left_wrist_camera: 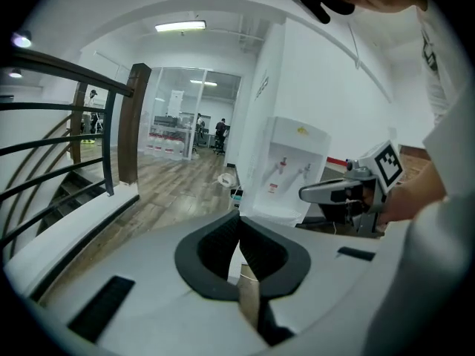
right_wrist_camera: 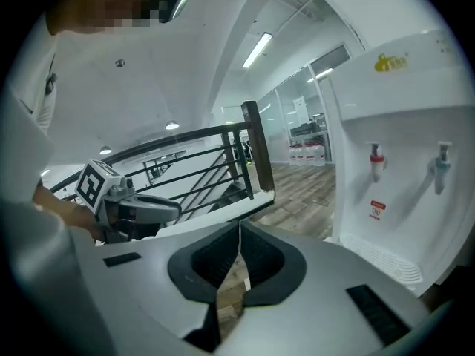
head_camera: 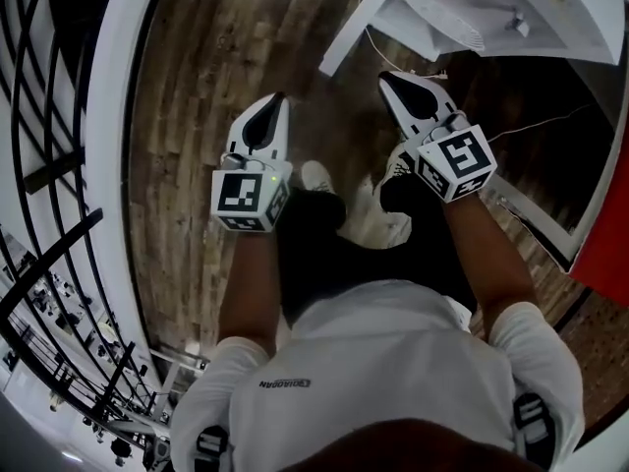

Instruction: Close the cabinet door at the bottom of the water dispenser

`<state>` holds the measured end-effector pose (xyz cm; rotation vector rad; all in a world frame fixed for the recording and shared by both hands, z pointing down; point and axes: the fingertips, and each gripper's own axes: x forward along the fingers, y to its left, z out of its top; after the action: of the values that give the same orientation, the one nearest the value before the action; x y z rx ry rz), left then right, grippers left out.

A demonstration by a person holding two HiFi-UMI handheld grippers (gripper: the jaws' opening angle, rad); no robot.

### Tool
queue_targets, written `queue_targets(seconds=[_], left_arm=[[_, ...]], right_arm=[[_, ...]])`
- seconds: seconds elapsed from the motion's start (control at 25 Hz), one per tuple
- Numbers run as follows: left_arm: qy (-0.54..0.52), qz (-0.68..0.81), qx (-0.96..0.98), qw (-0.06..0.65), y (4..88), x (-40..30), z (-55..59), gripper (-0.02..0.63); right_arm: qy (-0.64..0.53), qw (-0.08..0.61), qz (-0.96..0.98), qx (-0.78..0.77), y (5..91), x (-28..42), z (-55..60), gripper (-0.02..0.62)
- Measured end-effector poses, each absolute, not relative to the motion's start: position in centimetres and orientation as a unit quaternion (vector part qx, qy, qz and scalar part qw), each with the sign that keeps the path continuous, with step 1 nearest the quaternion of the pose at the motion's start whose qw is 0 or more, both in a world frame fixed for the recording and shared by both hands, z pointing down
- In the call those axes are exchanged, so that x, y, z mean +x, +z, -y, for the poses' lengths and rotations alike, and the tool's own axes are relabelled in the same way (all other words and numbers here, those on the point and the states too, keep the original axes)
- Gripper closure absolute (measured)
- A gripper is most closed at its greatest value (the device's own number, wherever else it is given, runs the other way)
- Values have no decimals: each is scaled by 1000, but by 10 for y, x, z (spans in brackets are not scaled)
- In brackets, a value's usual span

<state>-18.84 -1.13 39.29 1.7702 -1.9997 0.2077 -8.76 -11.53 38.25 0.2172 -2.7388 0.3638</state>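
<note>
The task looks barely started: nothing is touching the cabinet door (head_camera: 352, 29). In the head view it appears as a white slab swung out over the wooden floor (head_camera: 197, 87) at about 12 o'clock from the person. It angles away from the base of the white water dispenser (head_camera: 511, 8), which stands at about 1 o'clock; that the slab is the door is a judgement, since only its top edge shows from above. The left gripper (head_camera: 279, 96) and the right gripper (head_camera: 386, 77) are held side by side in front of the person, both pointing toward 12 o'clock. The right one is nearer the door yet clearly apart from it. Each gripper's own view shows its fingers (left_wrist_camera: 219, 247) pressed together at the tips with nothing between them, so both are closed and empty. The right gripper view has the dispenser's front with its 2 taps (right_wrist_camera: 377, 160) at 3 o'clock, and the lower cabinet is hidden below the gripper body. A black railing (head_camera: 39, 165) runs along the 9 o'clock side, well away from the work. Every step is left to do: bring a gripper down to the door's outer face, push it round toward the dispenser, and press until it sits flush. Closed fingers should serve well for that push.
</note>
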Motion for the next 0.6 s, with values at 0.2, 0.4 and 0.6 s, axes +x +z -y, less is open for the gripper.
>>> queue_targets(seconds=[0.2,0.4,0.6], left_arm=[[63,731,644,216,443,-205,34,611],[51,734,644,210,503,-213,48,611],[67,727,654,198,552,-212,55,611]], right_arm=[[116,177,975,73,435,-102,124,571],[100,171,978,62,491,-107,121,571],[92,164,981,47,532,-111,112,571]])
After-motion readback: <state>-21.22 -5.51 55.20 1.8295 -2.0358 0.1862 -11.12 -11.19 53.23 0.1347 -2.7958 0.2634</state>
